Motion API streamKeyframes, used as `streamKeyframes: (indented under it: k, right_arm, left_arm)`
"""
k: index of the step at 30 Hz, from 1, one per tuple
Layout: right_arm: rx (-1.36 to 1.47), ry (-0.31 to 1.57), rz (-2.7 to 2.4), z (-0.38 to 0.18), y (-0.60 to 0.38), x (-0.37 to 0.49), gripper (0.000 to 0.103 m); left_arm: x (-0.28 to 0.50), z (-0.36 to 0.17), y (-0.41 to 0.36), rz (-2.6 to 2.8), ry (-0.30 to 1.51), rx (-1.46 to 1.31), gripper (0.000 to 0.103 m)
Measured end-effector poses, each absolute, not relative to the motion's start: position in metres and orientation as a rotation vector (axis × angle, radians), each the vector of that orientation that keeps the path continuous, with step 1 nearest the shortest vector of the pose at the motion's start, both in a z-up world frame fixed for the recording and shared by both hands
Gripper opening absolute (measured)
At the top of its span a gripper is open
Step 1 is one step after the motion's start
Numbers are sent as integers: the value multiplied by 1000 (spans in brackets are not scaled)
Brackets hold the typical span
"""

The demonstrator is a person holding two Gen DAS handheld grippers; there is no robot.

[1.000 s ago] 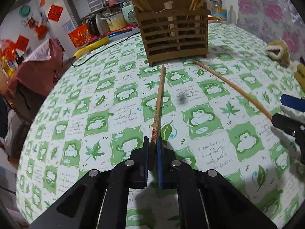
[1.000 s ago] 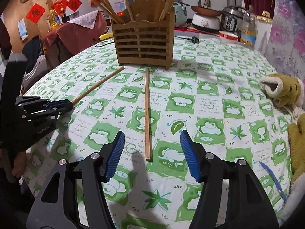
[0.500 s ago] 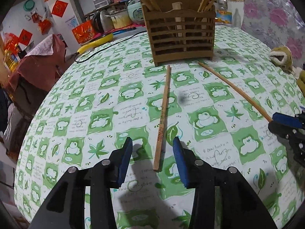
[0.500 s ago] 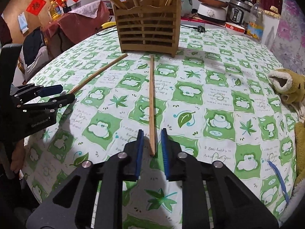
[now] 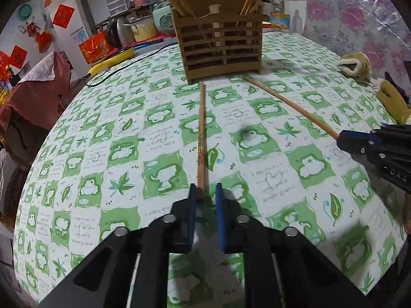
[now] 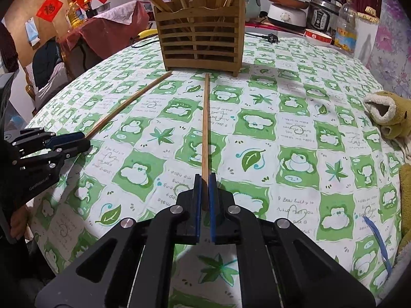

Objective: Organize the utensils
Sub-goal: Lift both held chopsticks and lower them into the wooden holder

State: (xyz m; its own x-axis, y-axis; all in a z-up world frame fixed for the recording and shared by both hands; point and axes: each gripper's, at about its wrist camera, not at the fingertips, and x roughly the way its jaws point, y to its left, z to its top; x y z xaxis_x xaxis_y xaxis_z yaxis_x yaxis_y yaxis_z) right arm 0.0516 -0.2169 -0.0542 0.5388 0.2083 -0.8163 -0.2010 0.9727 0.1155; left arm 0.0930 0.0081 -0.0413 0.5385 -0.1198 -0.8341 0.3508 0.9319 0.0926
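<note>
Left gripper (image 5: 204, 192) points down at the round tabletop (image 5: 84, 133) with its green-and-white frog-print cloth. Jaws narrow, just been closing; the near end of a long wooden chopstick with red printed markings (image 5: 201, 138) sits between the blue pads. One pad looks to touch it, a small gap shows at the other, so grip not clearly firm. That chopstick lies flat, running straight away to the foot of the slatted brown wooden utensil holder (image 5: 221, 43), which stands upright at the far side with more chopsticks standing in it.

Right gripper (image 6: 205, 179) also angled down, jaws squeezed tight on the near end of a plain wooden chopstick (image 6: 205, 120); its far tip lies just in front of the holder base, rest of it flat on the cloth. Both grippers well apart, each seen at the edge of the other's view.

Yellow-green plush toy (image 6: 388, 115) lies at the right edge of the tabletop. Rice cooker (image 6: 323, 15) and clear plastic bottle (image 6: 346, 28) stand behind it.
</note>
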Motion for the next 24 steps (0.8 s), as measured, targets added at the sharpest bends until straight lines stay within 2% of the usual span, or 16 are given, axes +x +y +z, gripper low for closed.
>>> streamKeyframes:
  k: [7, 9, 13, 19, 24]
  right_arm:
    - [-3, 975, 239, -54, -216, 52, 7]
    - [3, 975, 241, -54, -215, 52, 6]
    - [15, 950, 241, -51, -218, 49, 6]
    - [51, 833, 221, -33, -227, 33, 6]
    - [88, 722, 210, 7, -239, 28, 6]
  left_arm:
    - [98, -42, 9, -281, 976, 236, 13]
    - [97, -41, 9, -282, 971, 241, 6]
    - [93, -36, 12, -263, 940, 220, 6]
    - [82, -25, 5, -272, 895, 225, 6]
    - [76, 15, 4, -260, 799, 211, 6]
